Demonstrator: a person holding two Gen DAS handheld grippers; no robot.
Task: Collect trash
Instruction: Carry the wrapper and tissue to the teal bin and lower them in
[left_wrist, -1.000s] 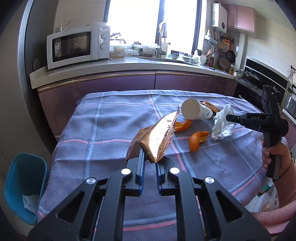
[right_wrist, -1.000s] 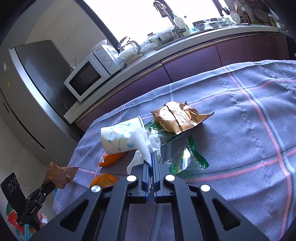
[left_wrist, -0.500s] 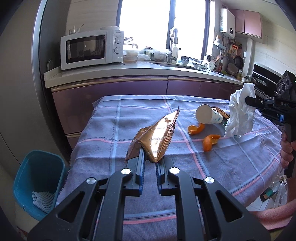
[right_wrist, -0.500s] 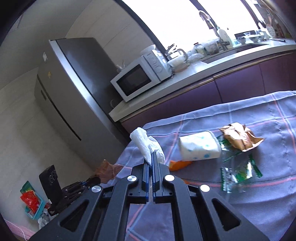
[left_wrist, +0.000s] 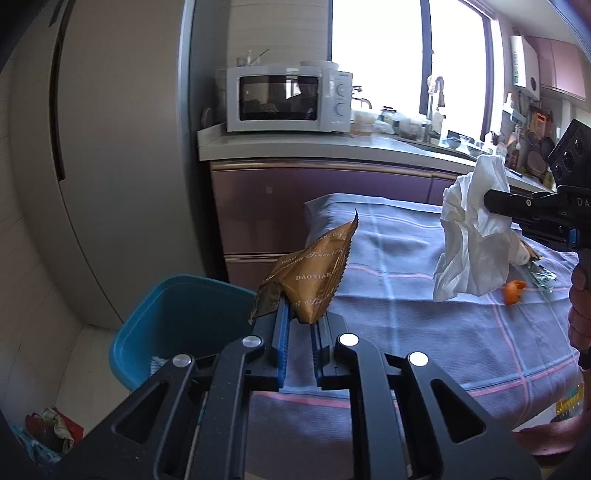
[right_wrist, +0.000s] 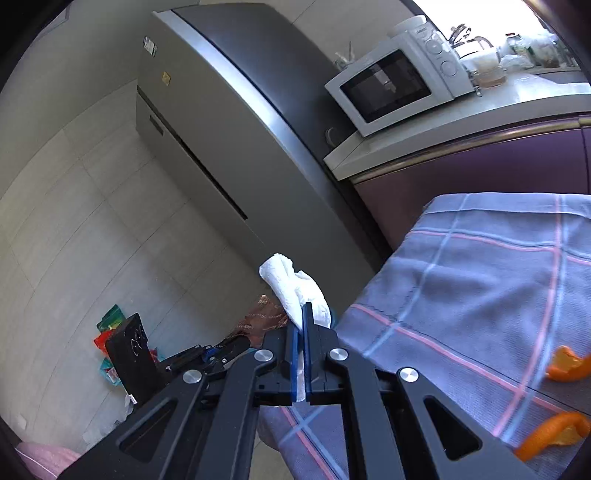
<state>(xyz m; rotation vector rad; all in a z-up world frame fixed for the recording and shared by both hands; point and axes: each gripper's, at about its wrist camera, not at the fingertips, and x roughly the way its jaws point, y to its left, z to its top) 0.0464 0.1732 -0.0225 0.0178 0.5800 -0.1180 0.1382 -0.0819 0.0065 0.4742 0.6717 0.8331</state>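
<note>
Trash is held in both grippers at this moment. A brown foil wrapper (left_wrist: 314, 280) is pinched by its lower corner in the left gripper (left_wrist: 299, 328), whose fingers are drawn nearly together on it, and it is carried at the table's near corner, just beside the blue bin (left_wrist: 177, 321) on the floor. A crumpled white tissue (left_wrist: 472, 236) is clamped in the right gripper (right_wrist: 303, 332), whose fingers are pressed tight on a fold, and it hangs above the tablecloth (left_wrist: 424, 295).

Both pieces are judged very light. The wrapper is thin, crinkly and probably slick, so a firm pinch on a flat corner or seam is advised; it may cling to the pads on release. The tissue is soft and limp, can be taken anywhere on its bulk, and could tear if snagged. Neither is fragile.

Orange peels (right_wrist: 554, 432) are left on the cloth, curled and fairly stiff, and best gripped across a raised edge. A scrap of clear wrapper (left_wrist: 541, 275) is also seen near one peel.

The table is covered by a soft checked cloth that could be caught and dragged by low fingers. A tall grey fridge (left_wrist: 110, 166), a microwave (left_wrist: 288, 99) on the counter, purple cabinets and a bright window are seen beyond. Some bright packets (right_wrist: 110, 328) lie on the tiled floor.
</note>
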